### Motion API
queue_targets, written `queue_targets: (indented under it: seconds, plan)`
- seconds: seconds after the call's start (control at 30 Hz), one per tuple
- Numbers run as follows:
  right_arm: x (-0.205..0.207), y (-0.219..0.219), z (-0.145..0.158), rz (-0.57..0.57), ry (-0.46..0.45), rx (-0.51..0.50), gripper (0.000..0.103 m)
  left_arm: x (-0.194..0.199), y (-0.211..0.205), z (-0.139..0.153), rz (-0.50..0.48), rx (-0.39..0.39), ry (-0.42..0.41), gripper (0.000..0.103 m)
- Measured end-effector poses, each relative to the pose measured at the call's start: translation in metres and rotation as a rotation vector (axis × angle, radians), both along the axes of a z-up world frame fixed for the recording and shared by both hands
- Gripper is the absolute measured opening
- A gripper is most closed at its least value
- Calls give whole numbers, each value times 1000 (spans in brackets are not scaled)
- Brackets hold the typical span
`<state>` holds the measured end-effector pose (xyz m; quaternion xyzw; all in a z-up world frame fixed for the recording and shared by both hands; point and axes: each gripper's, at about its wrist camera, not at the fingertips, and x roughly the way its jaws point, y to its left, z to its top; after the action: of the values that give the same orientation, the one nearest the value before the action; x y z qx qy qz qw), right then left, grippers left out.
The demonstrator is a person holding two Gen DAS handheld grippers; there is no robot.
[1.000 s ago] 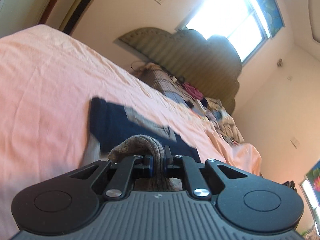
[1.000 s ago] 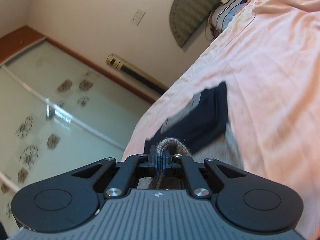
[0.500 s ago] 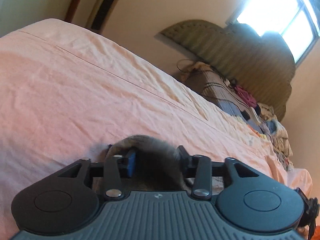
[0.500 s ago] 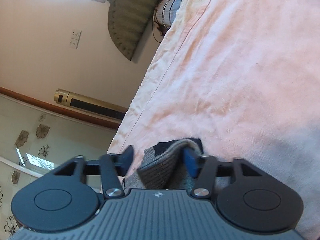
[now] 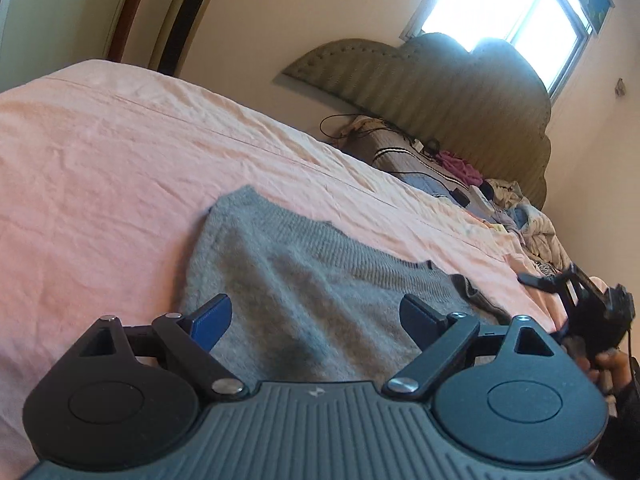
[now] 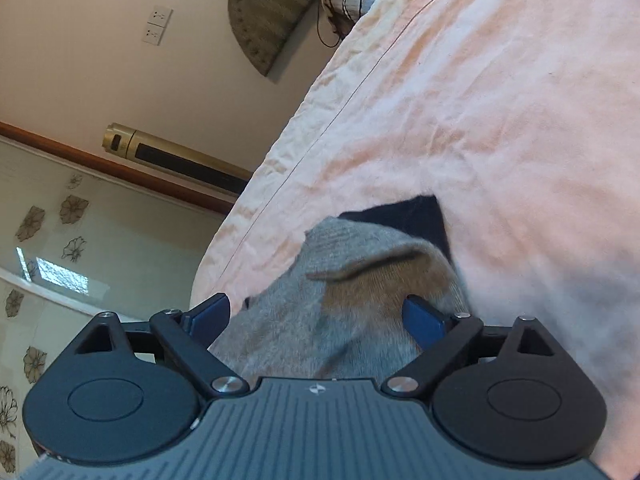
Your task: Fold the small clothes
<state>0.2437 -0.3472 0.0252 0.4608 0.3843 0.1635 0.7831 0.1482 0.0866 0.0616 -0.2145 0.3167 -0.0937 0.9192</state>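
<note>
Pink bedsheet [image 5: 120, 152] under grey sweater [image 5: 304, 288], now laid flat; earlier I pinched it. Left gripper [image 5: 316, 316] and right gripper [image 6: 316, 316] jaws opening, nothing clamped. Clothes pile [image 5: 516, 208] far right.

A grey knit sweater [image 5: 304, 280], soft and fuzzy with a ribbed band along one edge, lies on a bed [image 5: 100, 152] covered in a matt, wrinkled pink cotton sheet. A smooth dark navy cloth [image 6: 412, 216] shows from under the knit. The left gripper [image 5: 316, 314] and right gripper [image 6: 316, 314] are matt black plastic with a ribbed grey body, shiny metal pivot screws and smooth blue pads [image 5: 212, 320]. The padded headboard [image 5: 460, 92] is olive fabric, ribbed and studded along its rim. Walls are flat cream paint. A tall brass-coloured unit [image 6: 172, 156] has a glossy dark panel. A wardrobe door [image 6: 60, 240] looks glossy, printed with flowers, edged in polished wood.
</note>
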Motion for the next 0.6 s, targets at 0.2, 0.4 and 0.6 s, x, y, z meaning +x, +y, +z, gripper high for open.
queue_targets:
  seconds: [0.2, 0.4, 0.6]
  plan:
    - [-26, -7, 11, -118, -117, 45, 94, -59, 18, -11, 164, -65, 34, 92]
    - [-165, -22, 23, -12, -152, -73, 101, -132, 52, -36, 283, -279, 114, 92]
    - [-240, -18, -3, 8, -17, -42, 100, -131, 53, -53, 286, -451, 125, 94]
